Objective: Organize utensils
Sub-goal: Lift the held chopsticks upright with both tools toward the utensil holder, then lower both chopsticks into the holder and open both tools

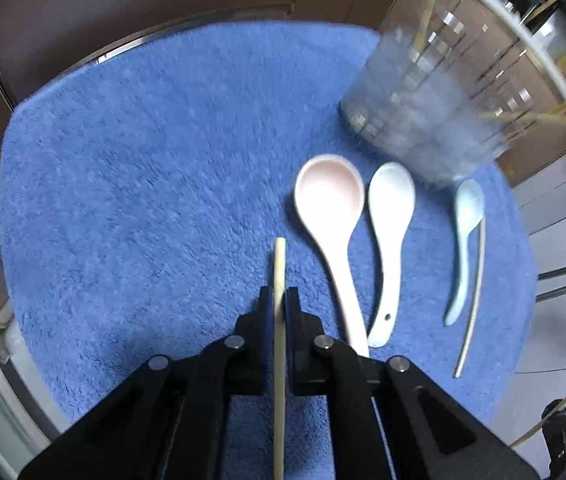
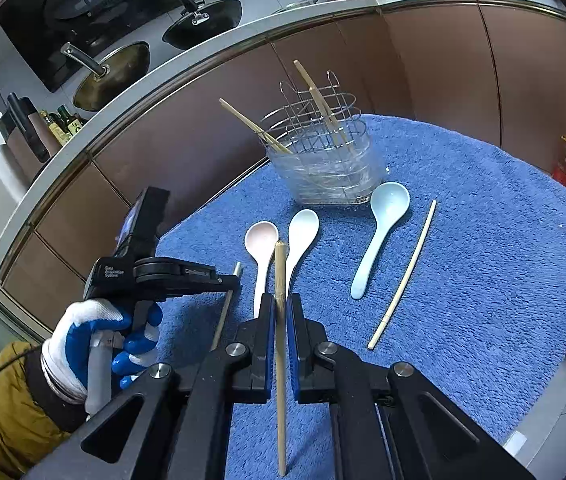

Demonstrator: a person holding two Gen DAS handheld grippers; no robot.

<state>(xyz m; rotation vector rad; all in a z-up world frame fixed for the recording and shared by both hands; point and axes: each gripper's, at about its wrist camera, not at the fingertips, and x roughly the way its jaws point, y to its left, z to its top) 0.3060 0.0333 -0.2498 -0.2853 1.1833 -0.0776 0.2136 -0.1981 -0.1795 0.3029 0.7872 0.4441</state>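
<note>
My left gripper [image 1: 279,300] is shut on a pale chopstick [image 1: 279,272] above the blue mat [image 1: 143,160]. It also shows in the right wrist view [image 2: 235,280], holding that chopstick [image 2: 225,312]. My right gripper [image 2: 281,304] is shut on a bamboo chopstick [image 2: 280,272]. A pink spoon [image 1: 333,216] [image 2: 261,240], a white spoon [image 1: 389,216] [image 2: 301,236] and a light blue spoon [image 1: 465,232] [image 2: 383,220] lie on the mat. A loose chopstick [image 1: 473,300] [image 2: 403,276] lies right of them. The wire-and-plastic utensil holder [image 1: 435,112] [image 2: 323,164] holds several chopsticks.
The mat covers a round table with a metal rim [image 1: 143,40]. Brown cabinets [image 2: 423,60] stand behind. A counter with pans [image 2: 115,72] lies beyond. A gloved hand [image 2: 95,332] holds the left gripper's handle.
</note>
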